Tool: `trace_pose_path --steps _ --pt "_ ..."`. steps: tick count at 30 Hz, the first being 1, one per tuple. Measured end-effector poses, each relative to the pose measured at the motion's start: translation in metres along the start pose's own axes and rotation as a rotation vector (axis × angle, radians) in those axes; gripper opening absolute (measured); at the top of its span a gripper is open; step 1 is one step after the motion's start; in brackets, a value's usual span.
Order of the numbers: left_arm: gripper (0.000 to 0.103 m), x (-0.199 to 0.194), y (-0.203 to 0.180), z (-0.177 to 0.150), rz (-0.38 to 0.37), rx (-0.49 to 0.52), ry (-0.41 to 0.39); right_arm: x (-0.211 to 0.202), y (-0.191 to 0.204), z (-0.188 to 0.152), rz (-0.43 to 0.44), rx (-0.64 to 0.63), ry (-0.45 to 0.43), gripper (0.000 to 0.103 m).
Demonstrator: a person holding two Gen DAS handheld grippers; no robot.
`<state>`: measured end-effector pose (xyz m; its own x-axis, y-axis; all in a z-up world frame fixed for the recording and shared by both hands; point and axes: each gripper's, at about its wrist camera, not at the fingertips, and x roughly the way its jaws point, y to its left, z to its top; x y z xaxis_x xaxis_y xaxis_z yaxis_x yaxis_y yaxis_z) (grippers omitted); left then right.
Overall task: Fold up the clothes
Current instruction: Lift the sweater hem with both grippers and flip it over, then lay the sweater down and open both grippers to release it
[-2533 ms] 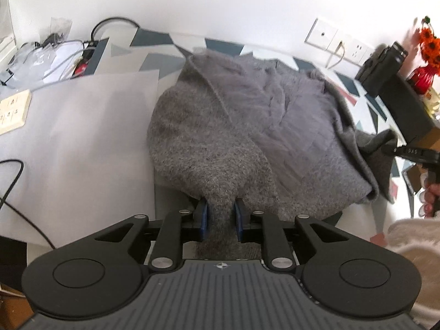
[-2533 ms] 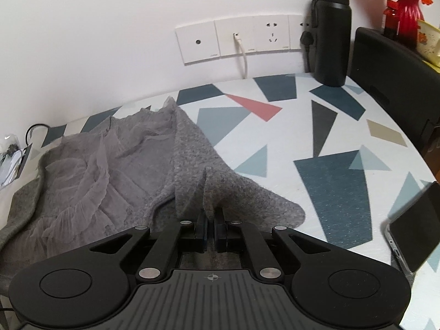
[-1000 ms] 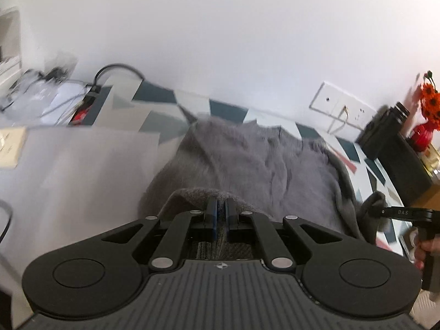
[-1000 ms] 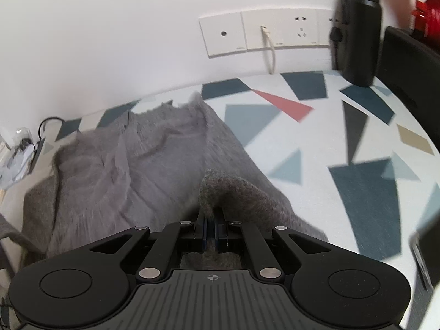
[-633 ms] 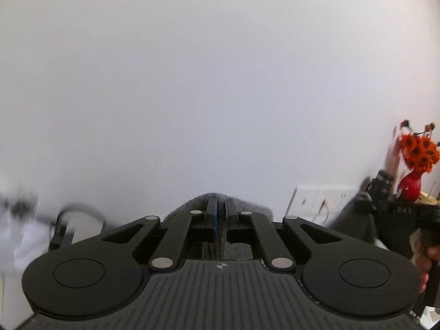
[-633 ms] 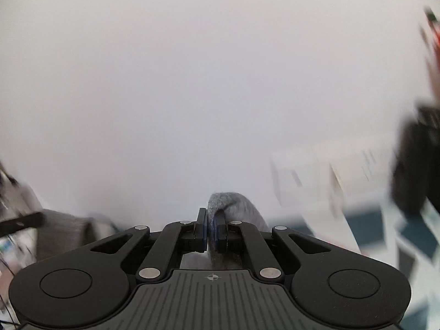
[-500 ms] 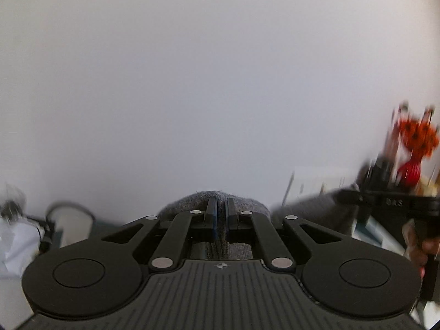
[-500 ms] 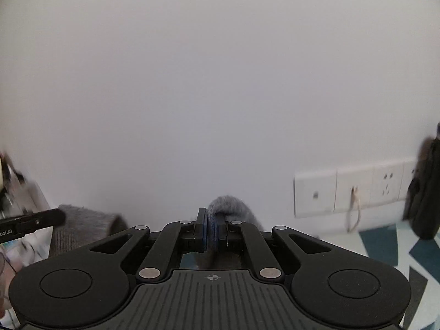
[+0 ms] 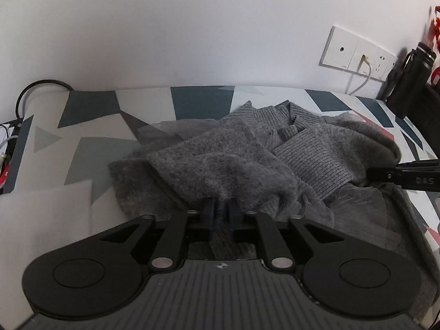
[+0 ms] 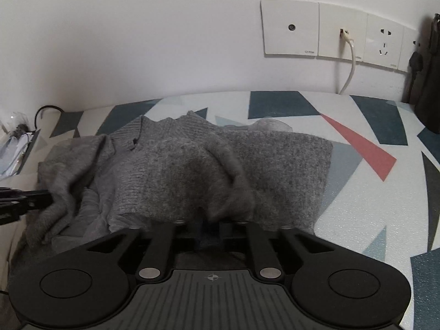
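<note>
Your left gripper [image 9: 222, 209] points down at a grey sweater [image 9: 220, 165] that lies bunched and folded over on the surface [image 9: 90, 126], which has a pattern of dark blue, grey and red triangles. Its fingers [image 9: 209, 211] have just been opening and now stand a little apart, with a fold of the fuzzy knit lying between them; you cannot tell whether the pads press on it. Your right gripper [image 10: 210, 224] points down at the same sweater [image 10: 192, 176] from its other side. Its fingers [image 10: 224, 227] have also just been opening and stand slightly apart, and the cloth drapes over their tips, so the pictures do not show whether they grip it. Ribbed cuffs or hem pieces lie on top of the pile near the middle, and a sheer grey layer shows at its near edge. In the left view, your right gripper [image 9: 404, 176] reaches in from the right edge against the sweater. A row of white wall sockets [image 10: 330, 33] sits on the wall behind the surface, with a white cable [image 10: 349, 63] plugged in. A black bottle [image 9: 409, 79] stands at the far right.
</note>
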<state>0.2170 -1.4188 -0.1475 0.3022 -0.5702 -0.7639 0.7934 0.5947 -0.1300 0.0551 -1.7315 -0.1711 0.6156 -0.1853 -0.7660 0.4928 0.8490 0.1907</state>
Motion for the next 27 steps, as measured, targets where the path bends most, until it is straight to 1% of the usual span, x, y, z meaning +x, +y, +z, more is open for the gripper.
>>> trace_pose_path --steps 1,2,3,5,6,8,9,13,14,16,20,22,24,25,27 --pt "0.043 -0.003 0.0 0.001 -0.005 -0.014 0.0 -0.004 0.002 0.0 0.003 -0.001 -0.005 0.052" --pt "0.062 -0.008 0.003 0.001 -0.019 -0.037 -0.006 -0.01 0.005 -0.001 -0.003 -0.006 -0.016 0.062" --pt "0.067 -0.014 0.006 0.0 -0.036 -0.063 -0.013 -0.015 0.008 -0.002 -0.009 -0.01 -0.026 0.071" --pt "0.067 -0.028 0.014 -0.003 -0.083 -0.139 -0.001 -0.026 0.013 -0.005 -0.015 -0.022 -0.043 0.071" --pt "0.068 -0.035 0.018 -0.007 -0.093 -0.175 0.012 -0.032 0.014 -0.007 -0.01 -0.032 -0.044 0.073" --pt "0.068 -0.05 0.025 -0.016 -0.101 -0.242 0.043 -0.042 0.013 -0.014 -0.009 -0.037 -0.043 0.077" --pt "0.068 -0.056 0.027 -0.021 -0.094 -0.253 0.052 -0.047 0.011 -0.018 -0.013 -0.033 -0.04 0.077" --pt "0.068 -0.079 0.02 -0.048 -0.034 -0.213 0.093 -0.062 0.0 -0.036 -0.04 0.004 -0.003 0.077" --pt "0.068 -0.082 0.019 -0.055 -0.03 -0.211 0.11 -0.065 -0.003 -0.041 -0.051 0.011 0.006 0.077" --pt "0.068 -0.084 0.017 -0.069 -0.032 -0.215 0.148 -0.07 -0.008 -0.051 -0.07 0.021 0.02 0.077" --pt "0.068 -0.078 0.017 -0.092 0.007 -0.229 0.206 -0.072 -0.017 -0.068 -0.098 0.042 0.065 0.078" --pt "0.075 -0.077 0.014 -0.098 0.03 -0.2 0.206 -0.07 -0.02 -0.075 -0.107 0.05 0.094 0.079" --pt "0.079 -0.073 0.01 -0.099 0.038 -0.162 0.221 -0.065 -0.02 -0.08 -0.111 0.042 0.122 0.08" --pt "0.081 -0.072 0.008 -0.1 0.038 -0.142 0.222 -0.062 -0.019 -0.082 -0.116 0.033 0.131 0.082" --pt "0.087 -0.07 0.004 -0.1 0.038 -0.113 0.224 -0.059 -0.016 -0.085 -0.127 0.018 0.139 0.085"
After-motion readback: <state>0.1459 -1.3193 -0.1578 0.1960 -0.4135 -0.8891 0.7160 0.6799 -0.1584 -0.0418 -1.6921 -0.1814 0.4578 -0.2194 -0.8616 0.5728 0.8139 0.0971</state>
